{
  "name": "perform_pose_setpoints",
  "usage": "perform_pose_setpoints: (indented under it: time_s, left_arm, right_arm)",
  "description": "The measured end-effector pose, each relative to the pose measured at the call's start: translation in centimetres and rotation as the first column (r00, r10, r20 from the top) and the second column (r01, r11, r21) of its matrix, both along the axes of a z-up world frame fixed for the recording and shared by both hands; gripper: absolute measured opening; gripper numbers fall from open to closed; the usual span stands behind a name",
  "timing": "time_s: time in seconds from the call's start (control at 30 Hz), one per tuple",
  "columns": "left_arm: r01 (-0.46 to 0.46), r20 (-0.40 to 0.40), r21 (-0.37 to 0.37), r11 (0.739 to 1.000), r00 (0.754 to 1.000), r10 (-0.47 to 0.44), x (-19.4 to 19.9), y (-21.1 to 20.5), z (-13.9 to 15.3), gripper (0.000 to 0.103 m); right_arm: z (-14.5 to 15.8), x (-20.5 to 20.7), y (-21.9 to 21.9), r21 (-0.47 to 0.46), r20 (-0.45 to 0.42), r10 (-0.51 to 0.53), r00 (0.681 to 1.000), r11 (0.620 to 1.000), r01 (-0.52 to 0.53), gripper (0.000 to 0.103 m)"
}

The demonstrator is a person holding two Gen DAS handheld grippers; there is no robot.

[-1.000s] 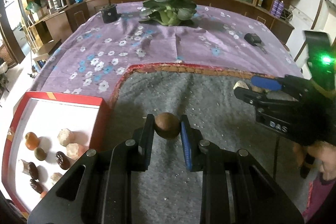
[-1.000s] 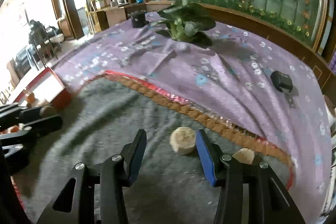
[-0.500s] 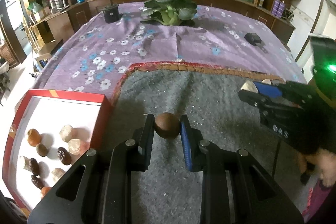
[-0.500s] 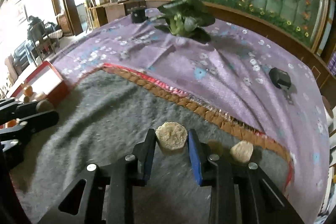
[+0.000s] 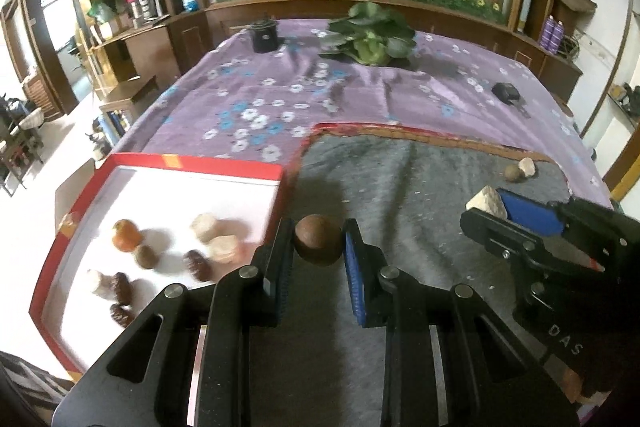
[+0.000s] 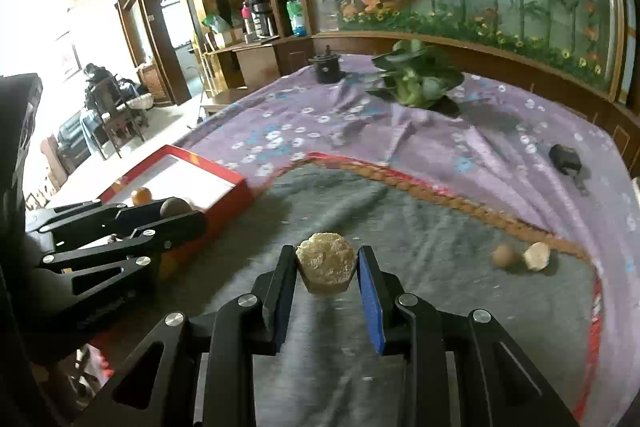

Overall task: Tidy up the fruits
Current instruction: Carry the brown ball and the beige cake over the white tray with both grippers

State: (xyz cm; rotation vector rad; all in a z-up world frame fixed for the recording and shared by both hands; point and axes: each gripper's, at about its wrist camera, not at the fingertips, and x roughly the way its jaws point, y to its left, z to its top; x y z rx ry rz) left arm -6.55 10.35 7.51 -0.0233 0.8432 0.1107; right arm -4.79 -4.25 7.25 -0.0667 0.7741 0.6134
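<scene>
My left gripper [image 5: 319,247] is shut on a round brown fruit [image 5: 319,240] and holds it above the grey mat, just right of the red tray [image 5: 200,163]. The tray holds several fruits, among them an orange one [image 5: 126,235] and pale chunks. My right gripper [image 6: 326,267] is shut on a pale yellow rough chunk [image 6: 326,267] lifted above the mat; it shows in the left wrist view [image 5: 490,203] at the right. A small brown fruit [image 6: 503,255] and a pale chunk [image 6: 538,255] lie together on the mat at the far right.
The grey mat [image 5: 420,195] lies on a purple flowered cloth [image 5: 280,95]. A leafy green plant [image 5: 372,39], a black cylinder [image 5: 264,37] and a small black device [image 5: 506,91] sit farther back. The table edge drops off left of the tray.
My right gripper closed on the pale chunk and lifted it, moving left. My left gripper carried the brown fruit left toward the tray.
</scene>
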Motion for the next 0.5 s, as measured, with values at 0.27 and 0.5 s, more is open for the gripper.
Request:
perform_pose_setpoints:
  time_s: [0.27, 0.5]
  left_arm:
    - [-0.072, 0.014, -0.009, 0.997, 0.997, 0.072, -1.9, 3.7, 0.3, 0.023]
    - [-0.129, 0.012, -0.026, 0.991, 0.992, 0.129, -3.3, 6.7, 0.0, 0.023]
  right_arm:
    - [0.6, -1.5, 3.7, 0.016, -0.007, 0.043, 0.999, 0.999, -0.042, 0.030]
    - [0.8, -2.4, 6.9, 0.000, -0.004, 0.103, 0.995, 0.995, -0.103, 0.030]
